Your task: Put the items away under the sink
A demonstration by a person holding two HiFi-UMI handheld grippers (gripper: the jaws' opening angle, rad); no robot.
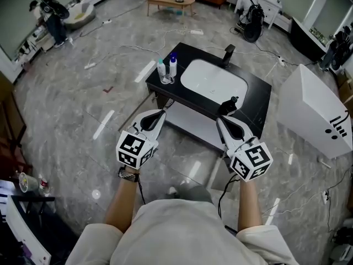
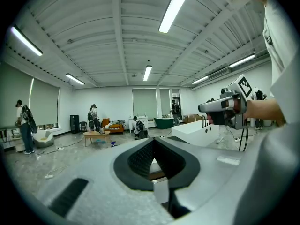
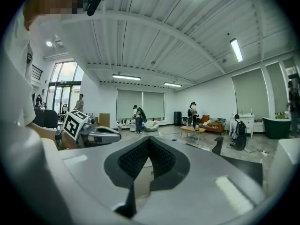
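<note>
A black sink cabinet (image 1: 259,101) with a white basin (image 1: 212,80) and a black faucet (image 1: 228,53) stands ahead on the grey floor. Two bottles (image 1: 167,69) stand on its near left corner, one clear and one white with a blue cap. Below the counter a pale shelf (image 1: 187,123) shows in the open front. My left gripper (image 1: 159,115) hovers shut and empty before the cabinet's left front. The right gripper (image 1: 222,120) is shut and empty before its right front. From the left gripper view its jaws (image 2: 153,142) meet with nothing between; the right gripper view shows the same (image 3: 149,140).
A large white box (image 1: 309,109) lies right of the cabinet. Cables and tape strips cross the floor. A wooden coffee table (image 1: 170,2) and several people stand far back. A dark rack with a cup (image 1: 25,182) is at the near left.
</note>
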